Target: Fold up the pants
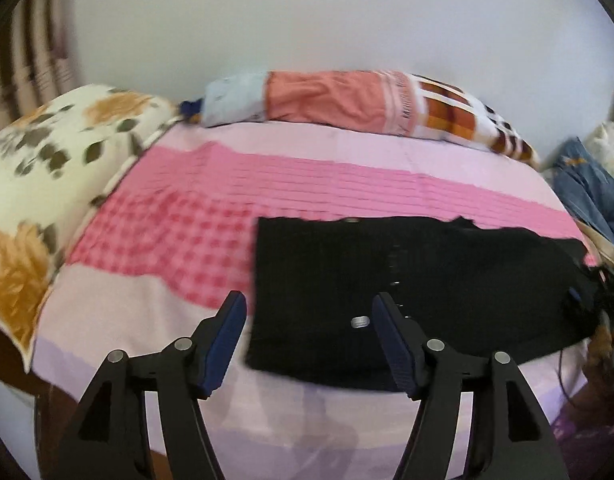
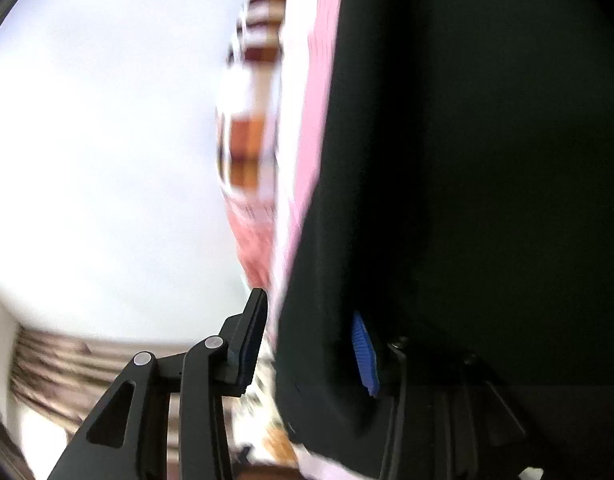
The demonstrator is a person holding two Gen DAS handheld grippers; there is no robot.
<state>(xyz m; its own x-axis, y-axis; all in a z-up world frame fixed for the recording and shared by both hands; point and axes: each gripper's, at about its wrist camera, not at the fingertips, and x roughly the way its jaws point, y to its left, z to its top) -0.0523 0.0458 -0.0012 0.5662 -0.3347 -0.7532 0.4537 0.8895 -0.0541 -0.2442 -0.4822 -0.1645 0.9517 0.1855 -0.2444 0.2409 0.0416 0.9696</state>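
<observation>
The black pants [image 1: 407, 280] lie folded into a flat rectangle on the pink bedspread [image 1: 227, 208]. My left gripper [image 1: 309, 320] hovers open over their near left corner, one finger over the spread and the other over the cloth, with nothing held. A small metal tag [image 1: 359, 322] shows on the pants between the fingers. In the tilted, blurred right wrist view, my right gripper [image 2: 311, 340] stands open at the pants' edge. A fold of black pants [image 2: 427, 200] lies between its fingers and hides most of the blue pad [image 2: 363, 354]. The pads do not press on it.
A floral pillow [image 1: 47, 184] lies at the left of the bed. A long patchwork bolster [image 1: 347, 100] runs along the white wall. Blue denim clothes [image 1: 587, 188] are heaped at the right edge. A person's hand [image 1: 605, 346] is by the pants' right end.
</observation>
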